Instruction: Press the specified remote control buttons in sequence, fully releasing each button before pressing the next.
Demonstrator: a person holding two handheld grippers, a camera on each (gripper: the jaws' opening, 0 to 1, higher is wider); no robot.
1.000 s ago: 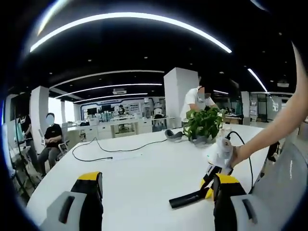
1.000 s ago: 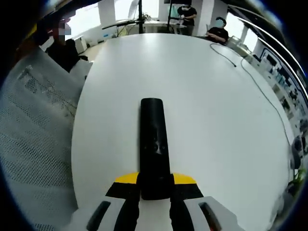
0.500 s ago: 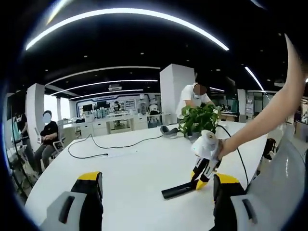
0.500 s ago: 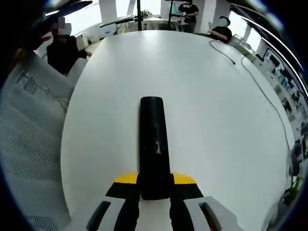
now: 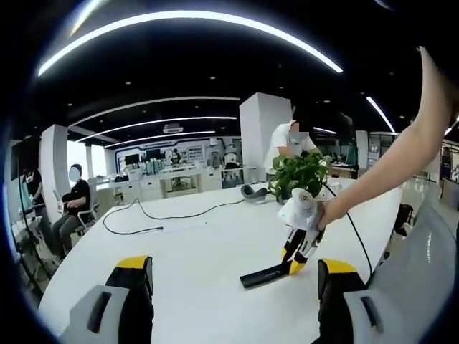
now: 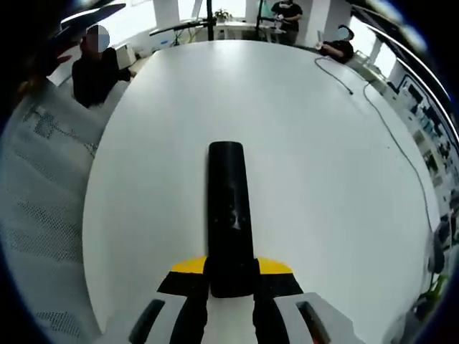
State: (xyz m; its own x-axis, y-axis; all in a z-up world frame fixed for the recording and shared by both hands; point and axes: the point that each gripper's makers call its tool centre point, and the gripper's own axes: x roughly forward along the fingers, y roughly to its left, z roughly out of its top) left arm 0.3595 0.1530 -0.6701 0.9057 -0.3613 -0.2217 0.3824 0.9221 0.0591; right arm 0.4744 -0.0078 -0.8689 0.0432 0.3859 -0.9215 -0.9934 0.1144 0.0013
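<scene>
Two jaws of the right gripper (image 6: 229, 281) pinch the remote (image 6: 229, 215); keep it level while the left gripper's (image 5: 233, 301) spread jaws approach its buttons toward 2 o'clock.

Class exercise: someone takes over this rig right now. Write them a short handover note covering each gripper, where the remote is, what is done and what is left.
Right gripper: shut on the black remote, holding its near end, with the far end angled down toward the white table.
Left gripper: open, holding nothing, above the table short of the remote.
Done: remote is gripped.
Left: no button press is visible; the pressing sequence appears still to do.
Note: a potted plant and a cable lie further along the table.
</scene>
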